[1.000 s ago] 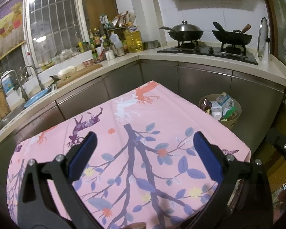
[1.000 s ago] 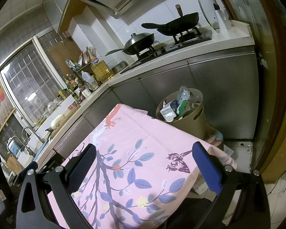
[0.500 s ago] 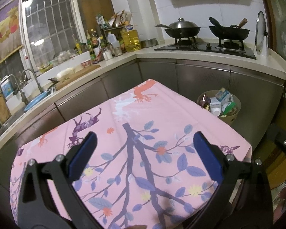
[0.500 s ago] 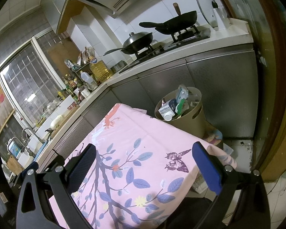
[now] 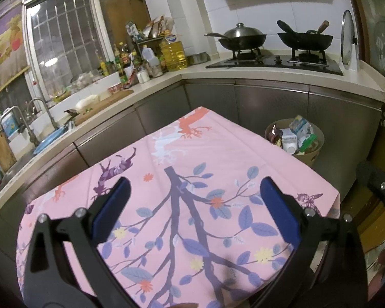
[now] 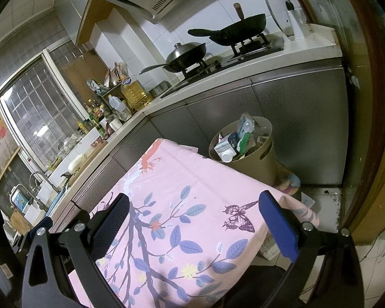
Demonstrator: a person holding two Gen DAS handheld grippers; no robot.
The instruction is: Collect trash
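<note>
A beige trash bin point(image 5: 311, 156) stands on the floor beyond the table's far right corner, full of cartons and wrappers point(image 5: 290, 138); it also shows in the right wrist view point(image 6: 259, 164). My left gripper point(image 5: 192, 200) is open and empty above the pink flowered tablecloth point(image 5: 182, 159). My right gripper point(image 6: 192, 215) is open and empty above the same cloth point(image 6: 182, 184), near its right edge. I see no loose trash on the cloth.
Grey kitchen cabinets point(image 5: 269, 102) wrap around behind the table. Two woks point(image 5: 243, 38) sit on the stove. Bottles and an oil jug point(image 5: 172, 54) stand in the corner. A sink with taps point(image 5: 38, 128) is at left. A small coloured object point(image 6: 287, 182) lies by the bin.
Both grippers have drifted slightly; the view tilts a little so the table and bin sit lower. Both stay open and empty.
</note>
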